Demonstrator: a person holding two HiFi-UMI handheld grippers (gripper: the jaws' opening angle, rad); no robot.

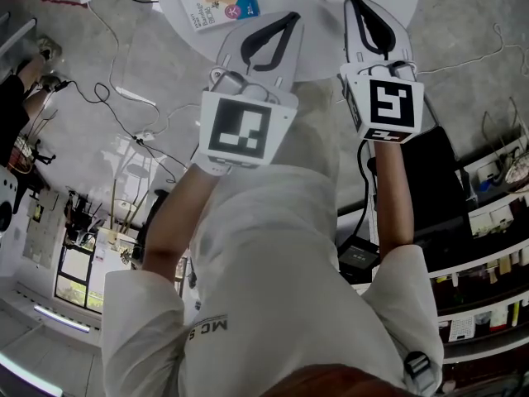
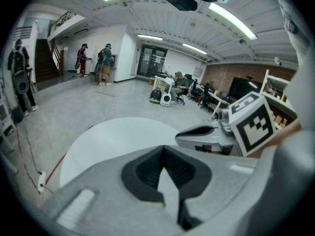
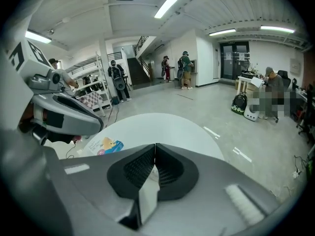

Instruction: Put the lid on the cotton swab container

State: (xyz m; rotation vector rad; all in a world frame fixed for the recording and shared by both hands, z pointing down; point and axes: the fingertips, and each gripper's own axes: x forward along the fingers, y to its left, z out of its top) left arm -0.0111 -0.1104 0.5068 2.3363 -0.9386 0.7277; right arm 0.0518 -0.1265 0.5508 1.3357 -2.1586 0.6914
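Observation:
A blue and white printed box [image 1: 220, 2] lies on the round white table [image 1: 331, 56] near its left edge; it also shows in the right gripper view [image 3: 105, 145]. I cannot tell a separate lid or any swabs. My left gripper [image 1: 294, 16] hovers over the table just right of the box, its jaws shut with nothing between them [image 2: 162, 147]. My right gripper [image 1: 353, 1] is held beside it over the table's middle, also shut and empty [image 3: 155, 144]. Each gripper appears in the other's view: the right gripper [image 2: 206, 134] and the left gripper [image 3: 64, 113].
Cables [image 1: 107, 98] trail over the grey floor left of the table. Shelves [image 1: 496, 213] and a black case [image 1: 430, 180] stand at the right. People stand far off by a staircase [image 2: 93, 59], and one person sits at a desk [image 2: 178, 85].

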